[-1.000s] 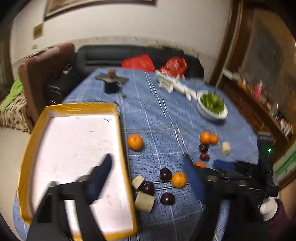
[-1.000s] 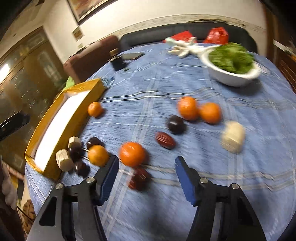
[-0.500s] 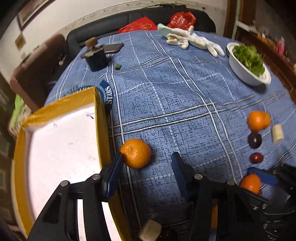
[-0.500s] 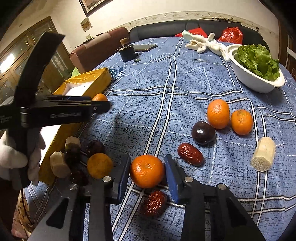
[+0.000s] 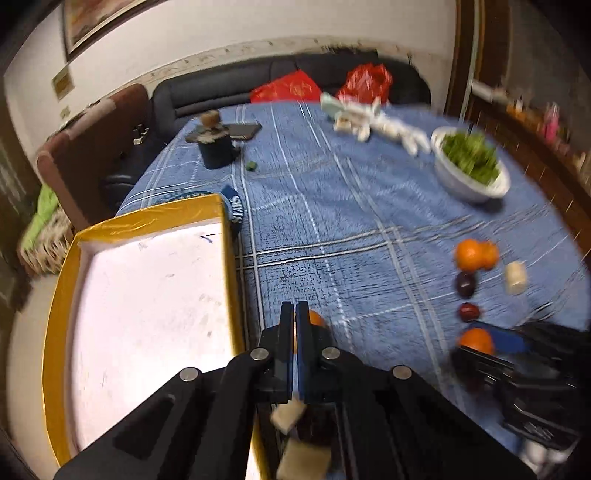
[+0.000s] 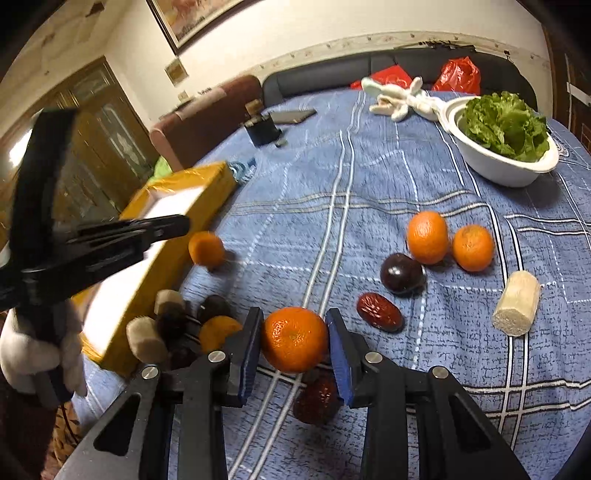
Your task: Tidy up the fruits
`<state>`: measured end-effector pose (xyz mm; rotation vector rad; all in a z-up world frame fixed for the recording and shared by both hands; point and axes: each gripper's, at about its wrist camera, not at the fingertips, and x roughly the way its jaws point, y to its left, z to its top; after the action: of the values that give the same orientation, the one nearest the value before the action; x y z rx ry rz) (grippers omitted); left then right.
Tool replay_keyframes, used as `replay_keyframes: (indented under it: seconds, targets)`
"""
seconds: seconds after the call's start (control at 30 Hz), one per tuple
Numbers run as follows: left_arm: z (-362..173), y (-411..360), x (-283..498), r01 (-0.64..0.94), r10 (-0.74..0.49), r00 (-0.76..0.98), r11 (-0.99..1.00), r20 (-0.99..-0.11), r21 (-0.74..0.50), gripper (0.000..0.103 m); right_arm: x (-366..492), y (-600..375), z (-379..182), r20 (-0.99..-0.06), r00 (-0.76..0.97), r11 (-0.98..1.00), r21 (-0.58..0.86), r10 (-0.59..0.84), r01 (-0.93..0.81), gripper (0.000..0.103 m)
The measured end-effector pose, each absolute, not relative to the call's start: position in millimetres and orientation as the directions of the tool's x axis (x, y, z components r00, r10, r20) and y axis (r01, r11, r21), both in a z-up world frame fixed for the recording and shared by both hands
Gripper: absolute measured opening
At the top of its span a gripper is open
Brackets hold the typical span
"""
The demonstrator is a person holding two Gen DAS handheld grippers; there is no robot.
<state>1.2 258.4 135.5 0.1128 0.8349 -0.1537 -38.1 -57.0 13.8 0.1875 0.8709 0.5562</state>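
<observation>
My right tool [image 6: 293, 341] clamps an orange [image 6: 294, 338] at lower centre of frame, above the desk [image 6: 369, 192]; light, soft skin, grip across middle. Left tool [image 5: 294, 314] fingers together, holding nothing, another orange [image 5: 314, 320] behind it

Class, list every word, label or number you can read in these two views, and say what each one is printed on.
"SWIS", white letters, partly cut off: on the dark blue item beside the yellow tray.
Wall plaque: too small to read.
Framed picture: no legible text.
</observation>
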Motion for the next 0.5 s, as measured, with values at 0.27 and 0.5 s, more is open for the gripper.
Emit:
replay_keyframes:
  seconds: [0.27, 0.5]
  targets:
    - [104, 201, -30, 0.171, -0.09, 0.637, 0.985, -0.766, 0.027, 0.021, -38, -52, 9, -0.678, 0.521, 0.854, 0.376, 0.518, -0.36, 0.039]
    - [44, 130, 0, 0.227, -0.005, 0.551, 0.963, -0.835, 0.144, 0.04, -41, -56, 9, -0.674, 0.519, 0.85, 0.389, 0.526, -0.356, 0.039]
